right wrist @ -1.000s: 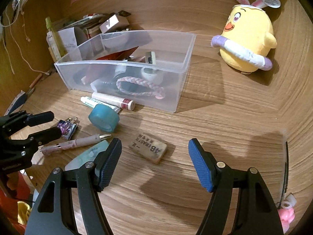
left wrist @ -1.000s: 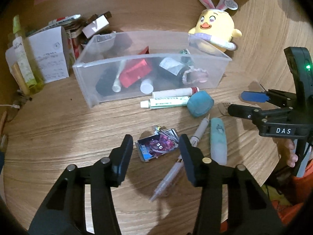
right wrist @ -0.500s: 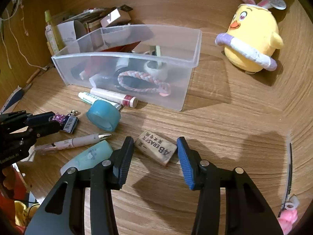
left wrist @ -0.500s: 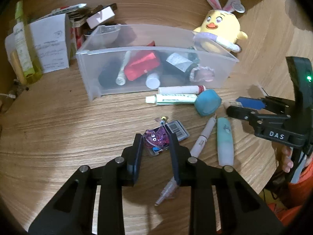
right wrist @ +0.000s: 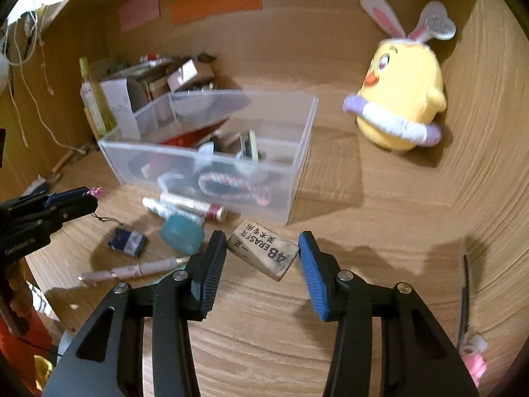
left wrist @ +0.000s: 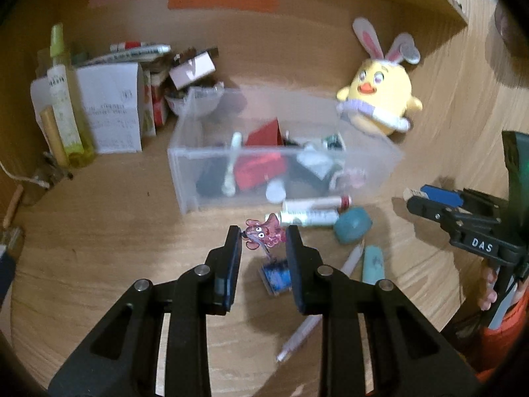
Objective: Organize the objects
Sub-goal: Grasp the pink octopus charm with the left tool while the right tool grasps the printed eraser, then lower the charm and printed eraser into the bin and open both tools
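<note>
- My left hand-held gripper (left wrist: 264, 235) is clenched on a pink, translucent cartoon charm (left wrist: 264, 232), holding it above the wooden surface (left wrist: 99, 248).
- A thin cord runs down from the charm to a small blue card (left wrist: 276, 278), which sits just over its own shadow; I cannot tell whether it touches the wood.
- My right hand-held gripper (right wrist: 263, 248) grips a beige eraser (right wrist: 263, 249) printed "4B ERASER", tilted between the blue pads and lifted off the surface.
- A clear plastic bin (right wrist: 297, 178) stands beyond both grippers, holding a red item, tubes and a braided pink loop.
- Just in front of the bin lie two tubes (left wrist: 309, 211), a teal tape roll (right wrist: 182, 236) and a pale pen (right wrist: 132, 269).
- A yellow chick plush with bunny ears (right wrist: 401, 99) stands to the bin's right.
</note>
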Available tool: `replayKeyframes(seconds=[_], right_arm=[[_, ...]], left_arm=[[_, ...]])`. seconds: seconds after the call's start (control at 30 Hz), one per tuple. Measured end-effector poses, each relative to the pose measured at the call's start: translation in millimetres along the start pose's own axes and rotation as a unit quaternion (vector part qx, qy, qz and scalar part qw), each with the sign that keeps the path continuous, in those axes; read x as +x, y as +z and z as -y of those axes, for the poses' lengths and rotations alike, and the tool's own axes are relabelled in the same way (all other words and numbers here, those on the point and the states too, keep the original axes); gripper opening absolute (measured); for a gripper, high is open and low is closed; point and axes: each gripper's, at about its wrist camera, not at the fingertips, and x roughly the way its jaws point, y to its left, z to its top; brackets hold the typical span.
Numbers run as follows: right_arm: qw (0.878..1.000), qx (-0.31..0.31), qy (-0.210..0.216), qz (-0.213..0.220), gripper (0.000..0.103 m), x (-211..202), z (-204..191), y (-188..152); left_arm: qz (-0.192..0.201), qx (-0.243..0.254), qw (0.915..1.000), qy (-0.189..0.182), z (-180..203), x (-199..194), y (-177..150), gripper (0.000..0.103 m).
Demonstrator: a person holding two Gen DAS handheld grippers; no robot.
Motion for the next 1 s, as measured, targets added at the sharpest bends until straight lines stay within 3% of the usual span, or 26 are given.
replayKeyframes(seconds=[0.33, 0.67, 1.0], right_arm=[[0.999, -0.002, 0.005, 0.054, 0.042, -18, -5, 35], [0.996, 0.001, 0.024, 0.082, 0.042, -13, -13, 72], [0.998, -0.006, 0.045, 0.035, 0.042, 38, -24, 94]], left_arm=[[0.064, 0.001, 0.9979, 0.009, -3, -20, 48, 0.027], [0.110, -0.008, 0.9937, 0.018, -10, -28, 100, 0.027], [0.077, -0.014, 0.9966, 0.026, -17, 14, 117, 0.027]])
